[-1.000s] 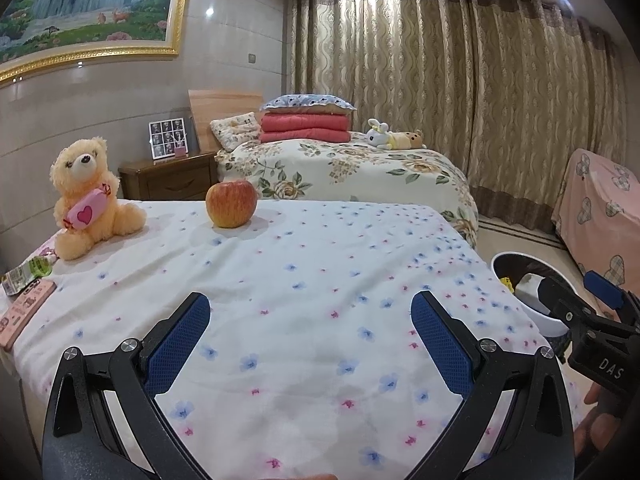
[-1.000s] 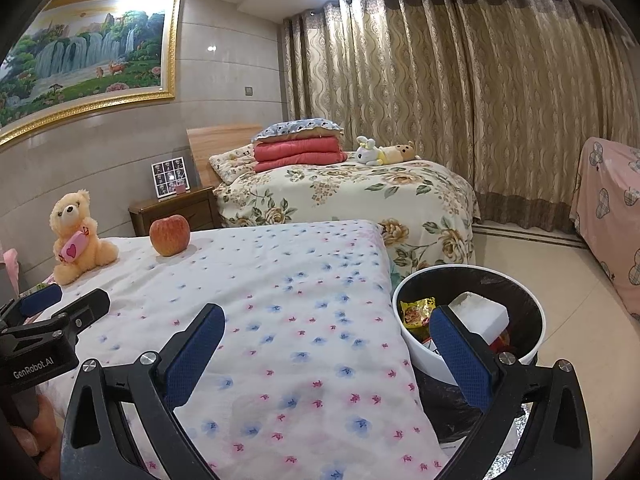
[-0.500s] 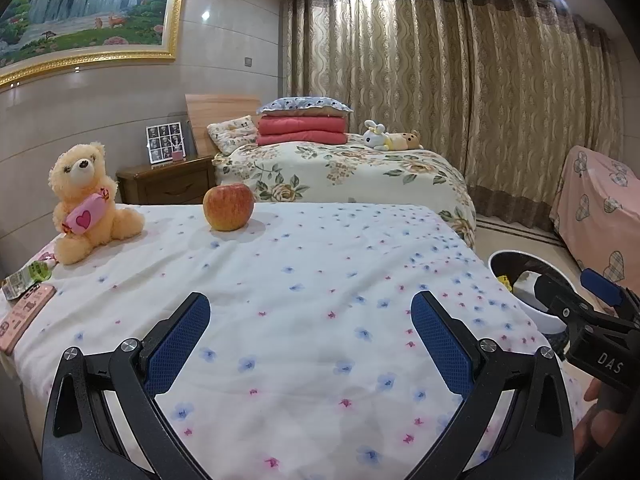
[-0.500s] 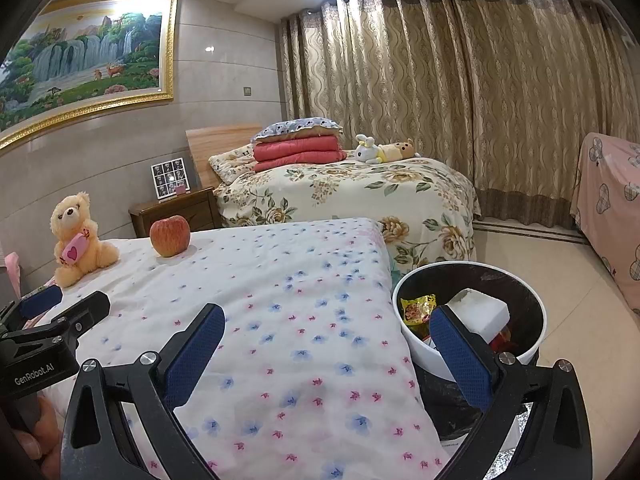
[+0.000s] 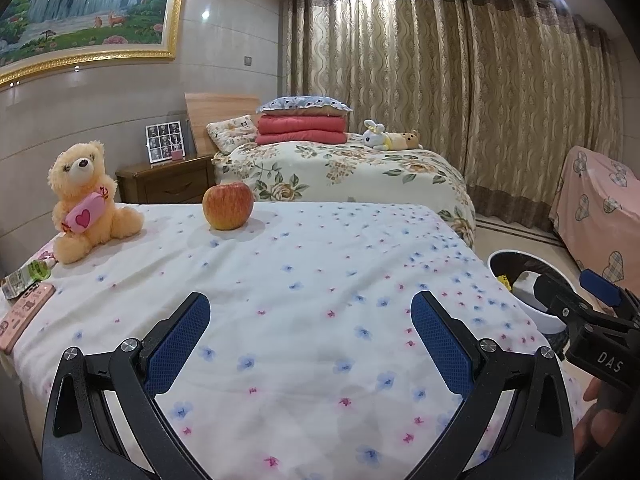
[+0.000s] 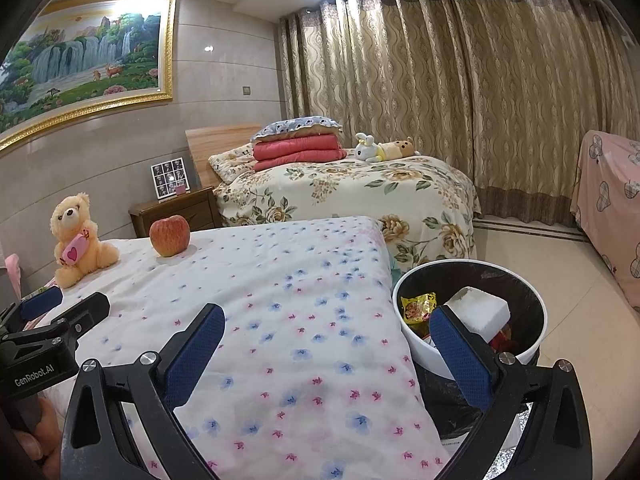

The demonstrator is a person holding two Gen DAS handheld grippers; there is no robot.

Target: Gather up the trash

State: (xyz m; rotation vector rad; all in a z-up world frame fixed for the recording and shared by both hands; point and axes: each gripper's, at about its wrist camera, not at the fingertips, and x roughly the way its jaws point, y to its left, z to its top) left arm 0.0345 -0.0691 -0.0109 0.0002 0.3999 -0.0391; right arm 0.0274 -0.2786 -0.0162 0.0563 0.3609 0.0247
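Both sets of tongs are held spread and empty over the near end of the bed (image 5: pixel 320 280): the left tongs (image 5: pixel 310 324) above the flowered sheet, the right tongs (image 6: pixel 328 340) straddling the bed's right edge and the trash bin (image 6: pixel 532 288) on the floor, presumably kept ready between pickups. Trash is already seen inside the bin: a yellow wrapper (image 6: pixel 418 306) and a white block (image 6: pixel 478 310). At the bed's far left edge a green packet (image 5: pixel 28 278), probably the remaining trash, is cut off, beside a pink phone-like item (image 5: pixel 24 320). Farther off a teddy bear (image 5: pixel 86 206) and an apple (image 5: pixel 228 206) are seen.
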